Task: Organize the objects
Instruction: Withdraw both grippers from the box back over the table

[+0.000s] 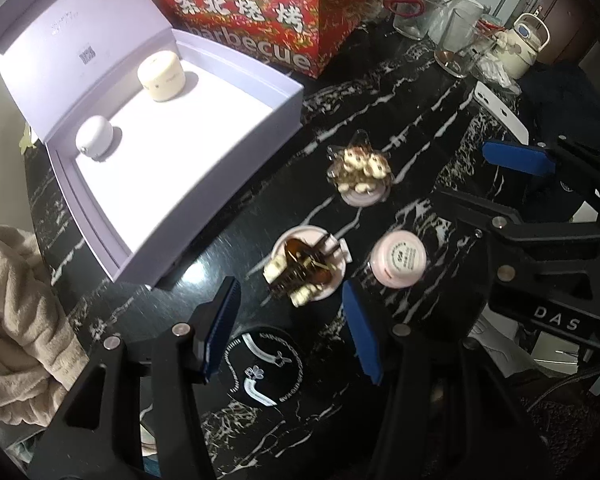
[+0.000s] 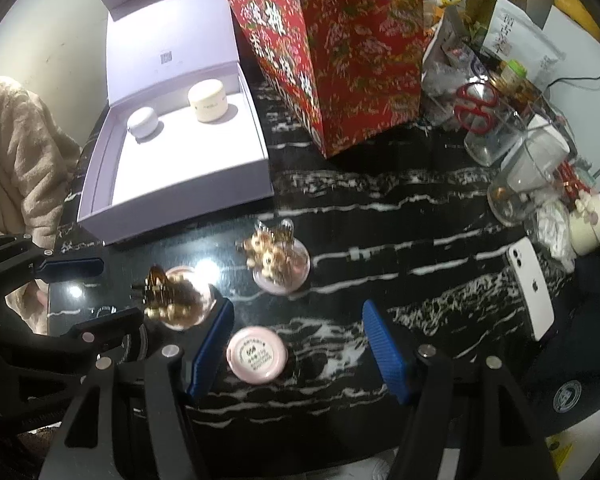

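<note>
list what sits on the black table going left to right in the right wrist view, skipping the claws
lavender box → amber hair clip dish → pink jar → charm dish → red barbecue bag → scissors jar → white phone

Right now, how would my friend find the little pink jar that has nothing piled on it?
Start at the big open lilac box on the black marble table. In front of it sit three small pink round things; two carry heaps of golden hair clips. The pink jar is the one nearest the right gripper, between its blue fingers, and its flat top shows only a printed label.
</note>
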`<state>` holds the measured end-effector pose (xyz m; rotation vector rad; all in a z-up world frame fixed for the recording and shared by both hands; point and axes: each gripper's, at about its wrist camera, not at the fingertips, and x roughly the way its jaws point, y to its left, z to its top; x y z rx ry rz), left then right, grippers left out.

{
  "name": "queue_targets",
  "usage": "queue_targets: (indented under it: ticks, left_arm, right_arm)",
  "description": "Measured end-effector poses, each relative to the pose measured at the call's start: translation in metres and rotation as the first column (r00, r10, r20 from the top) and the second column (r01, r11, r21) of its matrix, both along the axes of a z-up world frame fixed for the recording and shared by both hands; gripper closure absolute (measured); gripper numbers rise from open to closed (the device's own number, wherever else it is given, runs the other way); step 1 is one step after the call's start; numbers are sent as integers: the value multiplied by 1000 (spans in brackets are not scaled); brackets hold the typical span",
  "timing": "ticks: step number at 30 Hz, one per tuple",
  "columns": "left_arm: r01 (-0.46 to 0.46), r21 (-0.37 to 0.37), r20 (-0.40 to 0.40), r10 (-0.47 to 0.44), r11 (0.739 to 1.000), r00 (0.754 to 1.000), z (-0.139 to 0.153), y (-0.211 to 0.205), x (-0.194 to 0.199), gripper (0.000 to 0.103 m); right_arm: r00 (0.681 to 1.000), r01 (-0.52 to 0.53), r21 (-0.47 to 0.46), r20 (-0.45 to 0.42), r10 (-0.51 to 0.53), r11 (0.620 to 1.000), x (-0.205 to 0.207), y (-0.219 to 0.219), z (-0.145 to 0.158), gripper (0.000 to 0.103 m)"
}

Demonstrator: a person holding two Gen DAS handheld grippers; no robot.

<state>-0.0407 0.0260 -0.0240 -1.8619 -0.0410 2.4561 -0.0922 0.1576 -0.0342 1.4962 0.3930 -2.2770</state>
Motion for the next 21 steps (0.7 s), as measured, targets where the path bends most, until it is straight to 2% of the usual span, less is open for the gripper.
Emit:
queue_targets:
  ticks: [10, 15, 21]
  left_arm:
    - [-34, 9, 36, 34, 999, 999, -15, -1, 24, 52]
    - [-79, 1, 44, 79, 997, 996, -22, -7, 39, 52]
    - [-130, 29, 49, 128, 991, 991, -28, -14, 54, 52]
  right_arm:
    - [998, 8, -3, 56, -8, 1000, 23, 4, -22, 35]
    - [997, 2, -7, 81, -2, 1000, 34, 3, -33, 35]
    - [994, -1, -9, 106, 2, 1000, 43, 3, -44, 35]
